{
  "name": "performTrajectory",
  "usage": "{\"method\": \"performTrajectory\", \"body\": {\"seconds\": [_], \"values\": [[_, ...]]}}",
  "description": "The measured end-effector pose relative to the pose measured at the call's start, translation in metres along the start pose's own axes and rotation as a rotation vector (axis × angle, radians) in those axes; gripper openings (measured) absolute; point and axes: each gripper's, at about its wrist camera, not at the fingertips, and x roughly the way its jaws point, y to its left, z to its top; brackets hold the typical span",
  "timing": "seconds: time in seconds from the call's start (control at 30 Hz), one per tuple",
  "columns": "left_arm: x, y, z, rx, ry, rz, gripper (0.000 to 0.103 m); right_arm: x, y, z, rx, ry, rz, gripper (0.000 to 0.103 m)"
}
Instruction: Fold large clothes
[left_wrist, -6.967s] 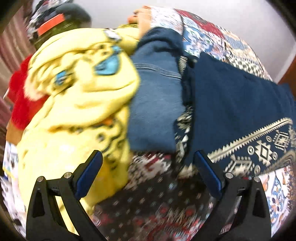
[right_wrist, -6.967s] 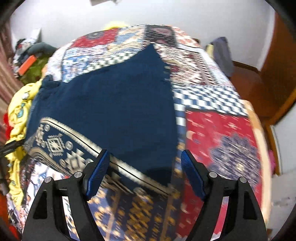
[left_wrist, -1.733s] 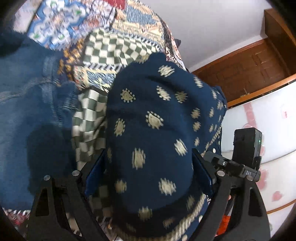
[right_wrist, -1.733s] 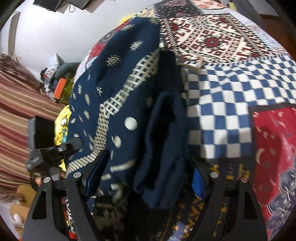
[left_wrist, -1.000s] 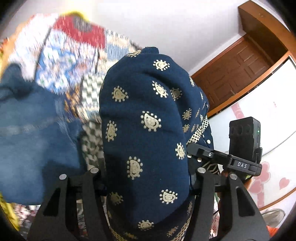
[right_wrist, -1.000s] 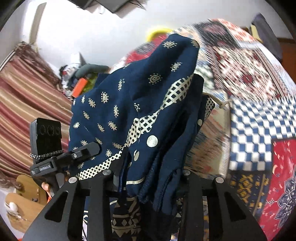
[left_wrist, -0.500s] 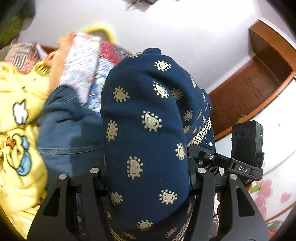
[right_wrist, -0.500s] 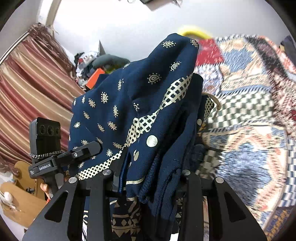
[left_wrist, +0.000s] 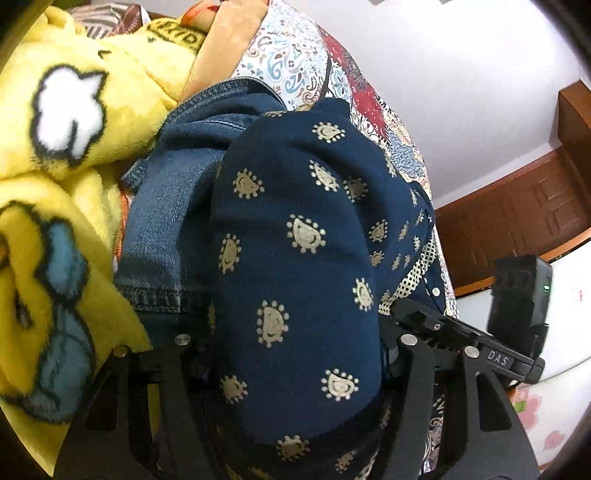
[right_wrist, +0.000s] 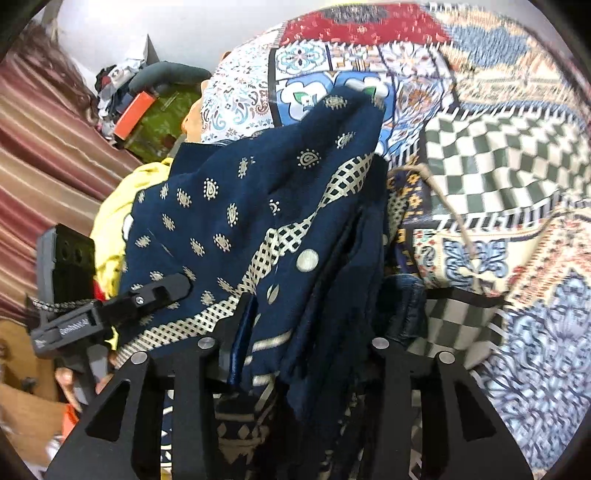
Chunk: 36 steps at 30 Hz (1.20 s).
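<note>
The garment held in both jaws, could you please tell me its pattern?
Navy garment with cream paisley motifs and a lattice band, clearest in the right wrist view.

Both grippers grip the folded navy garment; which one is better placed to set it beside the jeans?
Probably left: the left gripper, shut on the navy garment, has the jeans directly beside it; the right gripper faces the patchwork bedspread.

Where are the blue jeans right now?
In the left wrist view, the blue jeans lie left of centre on the bed, between the yellow blanket and the navy patterned garment.
</note>
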Motion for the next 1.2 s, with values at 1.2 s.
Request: {"method": "performTrajectory", "body": {"seconds": [1.2], "values": [[-0.252, -0.225, -0.197, 0.546, -0.580, 0.374, 0.092, -0.281, 0.134, -0.142, -0.314, -0.547, -0.163, 0.063]]}}
